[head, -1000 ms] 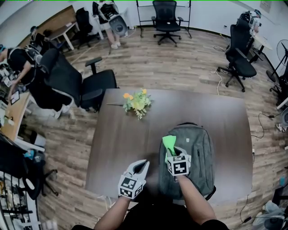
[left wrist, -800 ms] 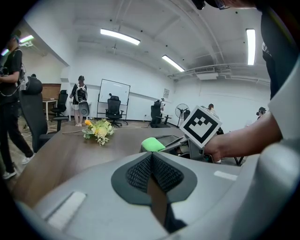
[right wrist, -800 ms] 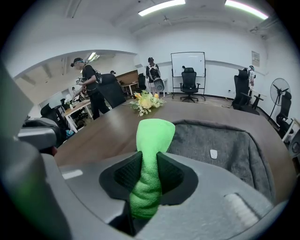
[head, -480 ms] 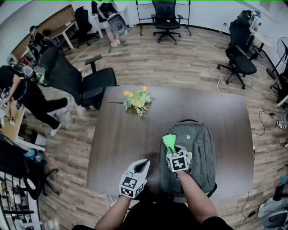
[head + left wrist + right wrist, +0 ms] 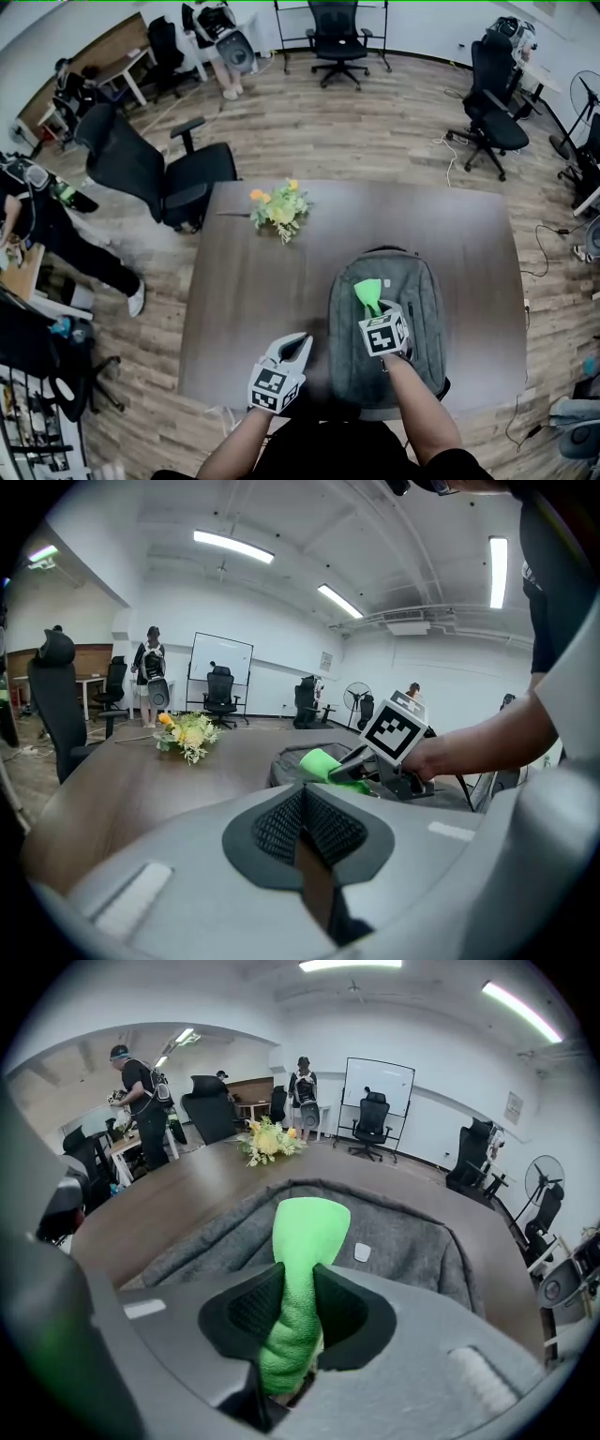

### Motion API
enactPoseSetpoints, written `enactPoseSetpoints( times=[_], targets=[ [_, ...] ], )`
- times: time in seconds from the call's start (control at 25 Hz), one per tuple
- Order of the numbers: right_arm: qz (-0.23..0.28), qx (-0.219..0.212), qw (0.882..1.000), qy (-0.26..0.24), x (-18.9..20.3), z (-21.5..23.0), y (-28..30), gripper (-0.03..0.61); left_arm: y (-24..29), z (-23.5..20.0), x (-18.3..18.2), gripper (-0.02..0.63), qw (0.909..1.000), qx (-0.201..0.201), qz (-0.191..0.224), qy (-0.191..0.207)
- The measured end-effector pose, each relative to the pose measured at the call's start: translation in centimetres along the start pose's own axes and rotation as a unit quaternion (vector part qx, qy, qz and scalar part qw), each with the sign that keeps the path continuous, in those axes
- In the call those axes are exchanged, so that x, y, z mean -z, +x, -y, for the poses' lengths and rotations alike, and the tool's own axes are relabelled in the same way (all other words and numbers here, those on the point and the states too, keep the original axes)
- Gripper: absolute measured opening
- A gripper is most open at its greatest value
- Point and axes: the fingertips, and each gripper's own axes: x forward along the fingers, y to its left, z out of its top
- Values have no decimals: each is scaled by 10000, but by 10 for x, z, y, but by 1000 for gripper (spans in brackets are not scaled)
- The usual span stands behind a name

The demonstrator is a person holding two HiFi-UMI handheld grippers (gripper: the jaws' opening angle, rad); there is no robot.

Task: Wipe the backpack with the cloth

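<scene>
My right claw [image 5: 373, 307], pinching the cloth [image 5: 367, 290], has slid from the left side of the backpack [image 5: 424, 309] toward its middle, so I judge the wiping is under way. The backpack lies flat at the near edge of the table [image 5: 253, 300]; my left claw [image 5: 296, 345] stays pressed together, empty, beside it.

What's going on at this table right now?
A person holds a claw in each hand. The right claw is shut on a green cloth and holds it over the front of the grey backpack, which lies flat on the table. The left claw is shut and empty, held just left of the backpack. A bunch of flowers sits further back.
</scene>
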Motion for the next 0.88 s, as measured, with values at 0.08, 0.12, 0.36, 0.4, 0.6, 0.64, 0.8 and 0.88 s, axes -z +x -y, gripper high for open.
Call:
enactPoseSetpoints(
  times=[0.08,0.12,0.36,0.4,0.6,0.64,0.8,0.88],
  targets=[
    [-43,121,9999,4,3,11,-3,94,1,3,1,20,10000,32,-21,2],
    [-52,185,9998,-3,4,17,-5,94,2,5,2,20,10000,51,-32,-1],
    [-210,510,9985,8,17,53,-12,94,8,13,2,20,9998,163,-53,26],
    [-238,552,9982,-27,18,57,-13,94,9,13,2,20,9999,162,-40,32],
    [-272,747,9968,13,26,77,-21,94,11,13,0,20,9998,173,-34,34],
    [-271,776,9966,28,27,80,-24,94,12,14,1,20,9998,179,-39,43],
    [-304,964,9949,-69,34,95,-33,95,14,20,-3,20,9997,234,-1,79],
    [-357,1064,9937,-80,38,105,-37,95,16,23,-7,20,9996,260,39,90]
  ],
)
